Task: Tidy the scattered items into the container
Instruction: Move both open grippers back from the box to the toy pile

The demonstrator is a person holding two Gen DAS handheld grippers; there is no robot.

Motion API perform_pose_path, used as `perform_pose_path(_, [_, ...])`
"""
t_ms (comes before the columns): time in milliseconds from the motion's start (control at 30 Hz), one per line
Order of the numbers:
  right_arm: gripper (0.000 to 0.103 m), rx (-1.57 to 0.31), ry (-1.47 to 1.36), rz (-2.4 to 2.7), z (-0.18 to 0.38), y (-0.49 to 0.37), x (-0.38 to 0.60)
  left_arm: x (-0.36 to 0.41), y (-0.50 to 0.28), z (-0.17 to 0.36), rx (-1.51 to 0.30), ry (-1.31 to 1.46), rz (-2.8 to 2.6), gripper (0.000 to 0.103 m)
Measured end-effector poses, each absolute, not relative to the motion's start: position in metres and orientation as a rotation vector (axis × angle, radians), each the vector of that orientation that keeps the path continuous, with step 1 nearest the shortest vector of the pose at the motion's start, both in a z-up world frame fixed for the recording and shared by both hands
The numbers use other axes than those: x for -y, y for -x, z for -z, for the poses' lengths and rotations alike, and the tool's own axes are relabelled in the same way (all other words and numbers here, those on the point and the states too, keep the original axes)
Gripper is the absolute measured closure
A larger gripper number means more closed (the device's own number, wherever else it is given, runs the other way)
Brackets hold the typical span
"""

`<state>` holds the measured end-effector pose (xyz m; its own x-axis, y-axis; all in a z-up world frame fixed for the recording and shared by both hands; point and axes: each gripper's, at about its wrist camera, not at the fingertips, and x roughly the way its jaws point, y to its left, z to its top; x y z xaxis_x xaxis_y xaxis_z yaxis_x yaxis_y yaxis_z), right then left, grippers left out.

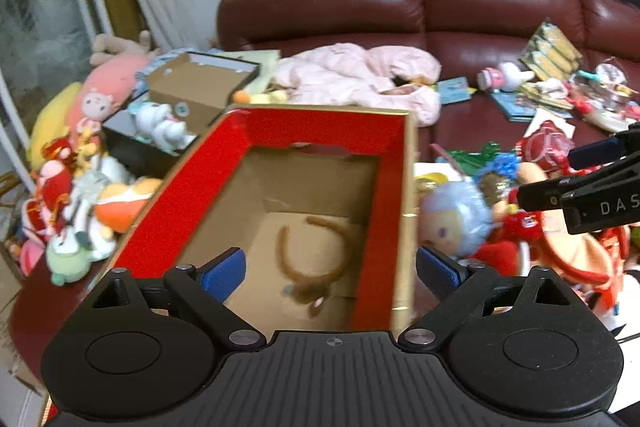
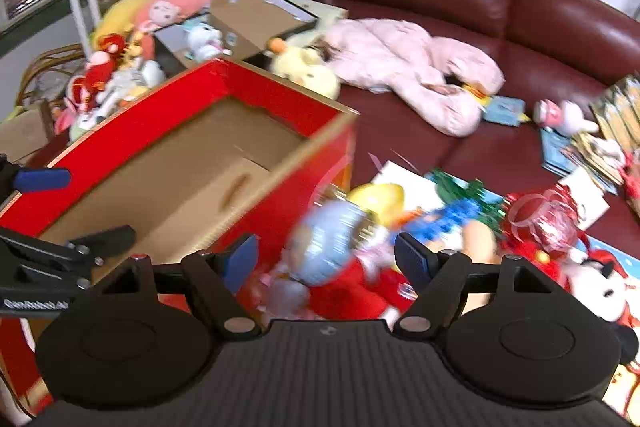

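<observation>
Left wrist view: our left gripper hung open over the red box; our right gripper gaped above a blue-haired doll.

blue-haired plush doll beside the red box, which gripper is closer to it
Right. The right gripper hangs open directly over the blue-haired plush doll, its head between the fingers. The left gripper is open over the red cardboard box, with the doll off to its right.
</observation>
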<state>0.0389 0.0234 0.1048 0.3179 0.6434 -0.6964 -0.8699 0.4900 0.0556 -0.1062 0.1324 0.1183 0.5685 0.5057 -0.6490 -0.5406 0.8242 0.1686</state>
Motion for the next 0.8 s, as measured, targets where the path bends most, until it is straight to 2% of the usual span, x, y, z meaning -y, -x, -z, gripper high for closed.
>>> perform_pose_path(333, [0.024, -0.808, 0.3, -0.897, -0.083, -0.091, 0.037, -0.091, 0.063, -0.104, -0.775, 0.061, -0.499, 0.005])
perform_pose_path(800, [0.024, -0.934, 0.249, -0.787, -0.038, -0.129, 0.091, -0.04, 0.009, -0.038, -0.886, 0.185, -0.36, 0.005])
